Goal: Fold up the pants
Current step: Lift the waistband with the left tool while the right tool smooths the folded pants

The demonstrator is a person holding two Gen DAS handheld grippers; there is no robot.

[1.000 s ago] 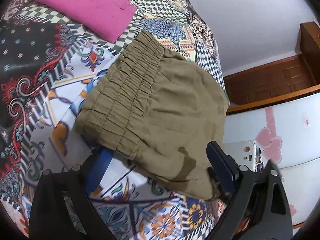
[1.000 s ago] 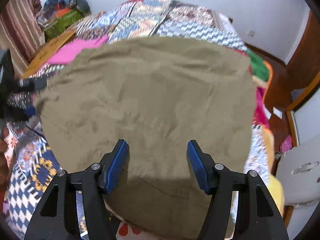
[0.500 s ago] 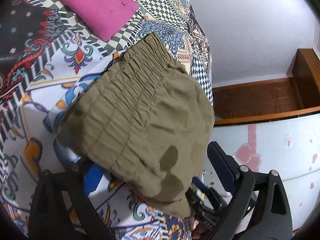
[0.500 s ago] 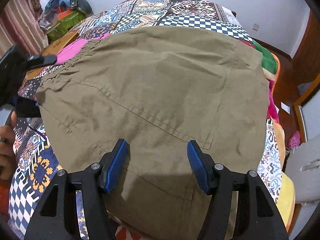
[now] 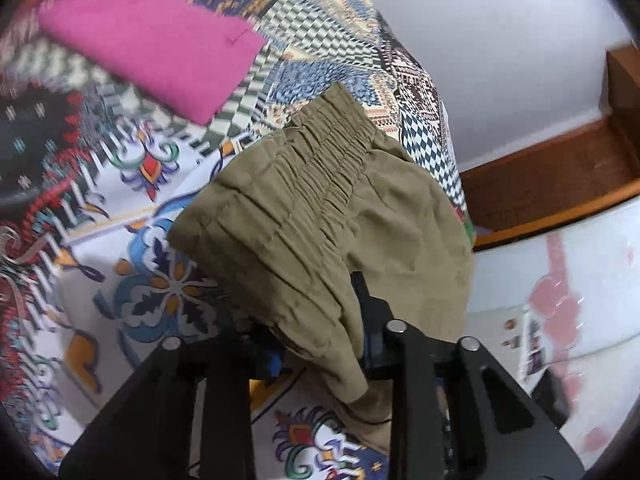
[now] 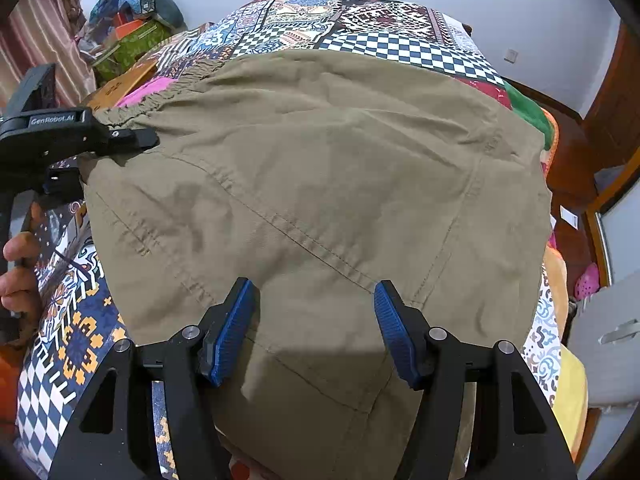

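Observation:
Olive pants (image 5: 320, 208) with a gathered elastic waistband lie on a patchwork bedspread (image 5: 120, 200). My left gripper (image 5: 316, 320) is at the near corner of the waistband. Its jaws are closing, with the cloth bunched between them and the pads pressing on it. In the right wrist view the same left gripper (image 6: 120, 140) clamps the waistband corner at the left edge of the pants (image 6: 320, 160). My right gripper (image 6: 314, 320) hovers over the lower part of the pants with its blue pads (image 6: 232, 332) wide apart, and the cloth between them lies flat.
A folded pink garment (image 5: 152, 40) lies on the bed beyond the waistband. A person's hand (image 6: 20, 272) holds the left gripper's handle. Green boxes and bags (image 6: 136, 44) are piled at the bed's far left corner. White furniture (image 5: 560, 280) stands beside the bed.
My left gripper moved in on the waistband corner and closed on it, bunching the cloth. The pants spread flatter on the bed. The right gripper stayed put with its jaws unchanged.

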